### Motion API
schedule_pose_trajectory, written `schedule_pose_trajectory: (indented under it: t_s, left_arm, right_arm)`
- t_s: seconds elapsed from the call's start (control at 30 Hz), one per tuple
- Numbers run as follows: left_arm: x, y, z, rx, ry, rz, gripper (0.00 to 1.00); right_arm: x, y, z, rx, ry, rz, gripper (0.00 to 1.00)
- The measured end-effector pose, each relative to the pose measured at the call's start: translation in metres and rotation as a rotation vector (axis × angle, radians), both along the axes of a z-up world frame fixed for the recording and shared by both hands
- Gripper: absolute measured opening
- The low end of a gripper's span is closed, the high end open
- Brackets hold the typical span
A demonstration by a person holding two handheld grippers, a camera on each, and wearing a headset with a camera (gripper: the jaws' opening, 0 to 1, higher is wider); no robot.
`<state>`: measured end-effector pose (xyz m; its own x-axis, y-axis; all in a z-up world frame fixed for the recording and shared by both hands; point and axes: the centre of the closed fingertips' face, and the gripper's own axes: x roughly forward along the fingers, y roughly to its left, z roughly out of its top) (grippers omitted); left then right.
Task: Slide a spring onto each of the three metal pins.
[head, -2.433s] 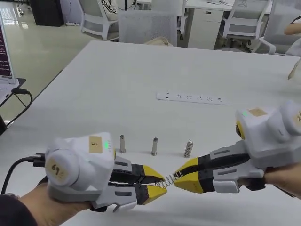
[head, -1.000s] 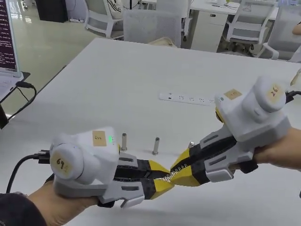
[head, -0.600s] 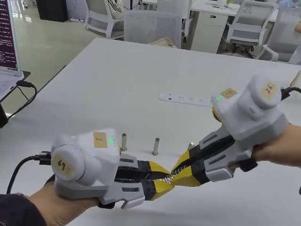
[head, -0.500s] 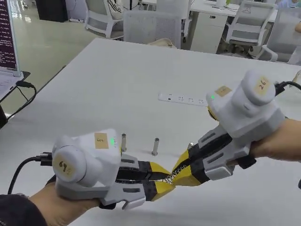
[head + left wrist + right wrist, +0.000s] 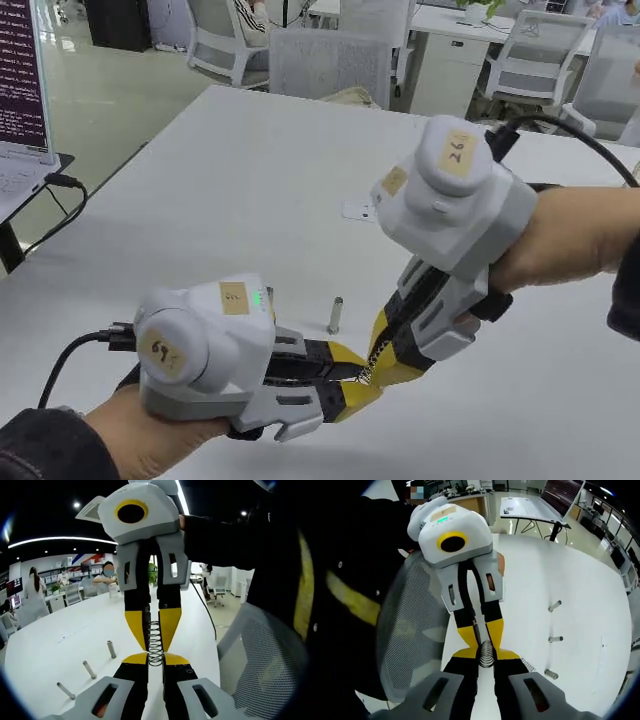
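A short coil spring (image 5: 155, 642) is pinched at both ends, and little of it is visible. In the head view it is mostly hidden between the meeting yellow jaw tips. In the right gripper view it appears end-on as a small ring.

The left gripper (image 5: 352, 380) lies low and nearly level above the white table (image 5: 250, 170), pointing right, its jaws narrowed onto one end of the spring. The right gripper (image 5: 388, 352) is raised and tilts steeply down and left, its jaws closed on the other end.

The right gripper's body covers most of a power strip (image 5: 353, 210).

In the head view one bare pin (image 5: 335, 314) stands just behind the tips. The left gripper view shows a row of three on the table. Two are bare pins (image 5: 89, 669), and the far pin (image 5: 111, 649) already wears a spring. All three are small and distorted.
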<state>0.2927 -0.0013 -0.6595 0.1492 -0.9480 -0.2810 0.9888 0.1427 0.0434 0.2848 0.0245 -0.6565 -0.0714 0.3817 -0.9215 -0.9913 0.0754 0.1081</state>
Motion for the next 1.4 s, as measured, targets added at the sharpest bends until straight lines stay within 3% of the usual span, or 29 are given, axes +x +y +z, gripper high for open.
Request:
schedule_pose_trajectory:
  t_s: [0.13,0.53,0.77,1.07,1.33,1.4]
  left_arm:
    - [0.000,-0.001,0.000,-0.001,0.001,0.002,0.02]
    - [0.003,-0.001,-0.004,-0.003,0.013,0.018,0.02]
    - [0.004,0.000,-0.004,-0.010,0.016,0.020,0.01]
    - [0.009,0.004,-0.002,-0.039,0.045,0.042,0.01]
    - [0.012,0.005,0.004,-0.082,0.085,0.060,0.01]
    - [0.012,0.005,0.004,-0.078,0.082,0.062,0.01]
  right_arm:
    - [0.000,0.001,-0.001,-0.046,0.002,0.032,0.08]
    - [0.003,0.000,-0.003,-0.057,0.000,0.033,0.08]
    - [0.003,0.000,-0.004,-0.054,-0.002,0.028,0.09]
    - [0.010,0.001,0.002,-0.019,-0.021,0.008,0.12]
    - [0.010,0.002,0.003,0.003,-0.019,-0.008,0.09]
    - [0.010,0.002,0.003,0.002,-0.025,-0.005,0.09]
